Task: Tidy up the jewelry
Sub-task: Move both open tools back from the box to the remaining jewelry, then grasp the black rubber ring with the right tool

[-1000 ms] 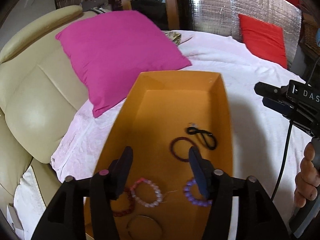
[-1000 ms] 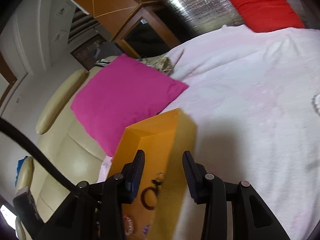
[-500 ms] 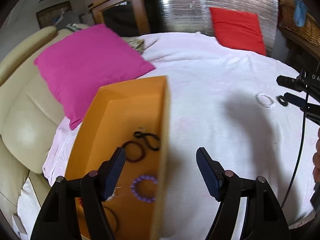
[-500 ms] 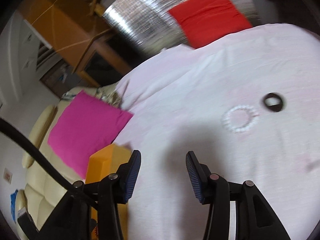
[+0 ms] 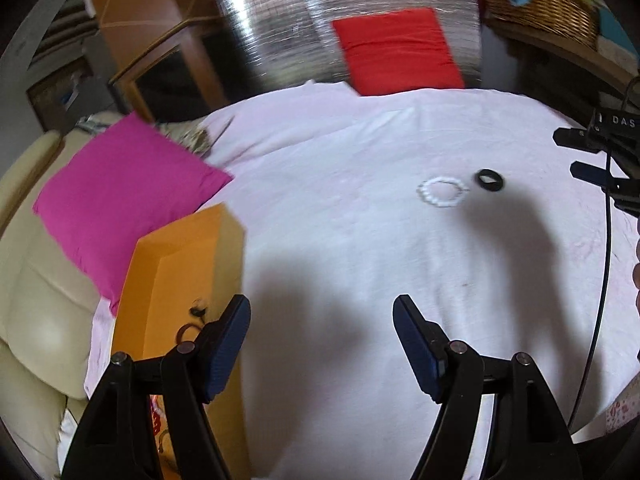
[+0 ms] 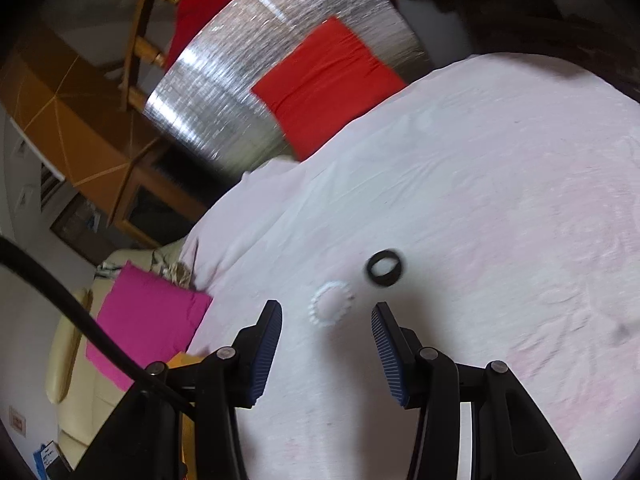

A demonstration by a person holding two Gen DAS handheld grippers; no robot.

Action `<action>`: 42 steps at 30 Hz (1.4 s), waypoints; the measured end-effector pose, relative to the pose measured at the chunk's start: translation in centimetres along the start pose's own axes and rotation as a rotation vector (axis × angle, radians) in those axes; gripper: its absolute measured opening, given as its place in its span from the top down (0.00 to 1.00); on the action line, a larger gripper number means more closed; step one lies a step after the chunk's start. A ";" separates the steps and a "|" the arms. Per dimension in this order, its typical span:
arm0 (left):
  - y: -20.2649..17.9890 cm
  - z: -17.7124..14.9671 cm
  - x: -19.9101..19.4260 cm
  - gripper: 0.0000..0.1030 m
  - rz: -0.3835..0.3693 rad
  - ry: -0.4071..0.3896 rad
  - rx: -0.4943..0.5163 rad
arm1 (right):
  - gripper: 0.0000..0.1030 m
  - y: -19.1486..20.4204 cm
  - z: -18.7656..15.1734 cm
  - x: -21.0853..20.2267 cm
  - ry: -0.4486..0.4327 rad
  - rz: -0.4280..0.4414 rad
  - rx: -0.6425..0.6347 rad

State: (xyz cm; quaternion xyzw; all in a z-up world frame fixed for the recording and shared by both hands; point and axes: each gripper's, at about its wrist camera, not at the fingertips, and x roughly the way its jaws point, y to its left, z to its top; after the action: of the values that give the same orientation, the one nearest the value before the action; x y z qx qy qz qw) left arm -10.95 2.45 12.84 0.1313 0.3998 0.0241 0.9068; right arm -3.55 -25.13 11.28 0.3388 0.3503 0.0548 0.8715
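Two loose pieces, a white bead bracelet (image 6: 331,309) and a black ring (image 6: 385,268), lay just apart on the pale pink sheet (image 6: 500,208). Right gripper (image 6: 326,340) and left gripper (image 5: 322,330) both gaped, empty. Orange tray (image 5: 178,256) sat beside a magenta pillow (image 5: 120,196).

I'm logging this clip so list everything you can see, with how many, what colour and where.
white bead bracelet: one, white, on the bedsheet, just ahead of the right gripper.
black ring: one, black, on the sheet beside the white bracelet, apart from it.
box: one, orange, on the sheet's left edge; a few bracelets inside, mostly hidden.
bedsheet: one, pale pink-white, across the bed.
pink cushion: one, magenta, beyond the box.
red cushion: one, red, at the far side against a silver panel.
basket: one, wicker, top right.
left gripper: one, black with blue fingers, open, over the sheet beside the box.
right gripper: one, same colours, open, pointed at the white bracelet.
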 end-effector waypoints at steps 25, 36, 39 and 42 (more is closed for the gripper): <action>-10.0 3.2 6.2 0.27 -0.103 -0.074 -0.026 | 0.51 -9.7 4.2 -2.6 -0.066 -0.071 0.195; -8.2 4.3 10.8 0.27 -0.077 -0.059 -0.131 | 0.53 -8.1 3.5 2.7 0.024 -0.015 0.138; -7.8 4.4 11.6 0.27 -0.064 -0.067 -0.134 | 0.56 -7.4 3.2 4.1 0.048 0.002 0.120; -7.1 4.2 12.7 0.27 -0.064 -0.063 -0.129 | 0.62 -6.5 3.0 5.5 0.071 0.001 0.092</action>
State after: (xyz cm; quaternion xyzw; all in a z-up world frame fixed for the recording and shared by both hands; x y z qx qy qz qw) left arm 0.30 -3.45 4.61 0.0604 0.3726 0.0166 0.9259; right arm 1.57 -29.92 5.56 0.3768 0.3828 0.0510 0.8420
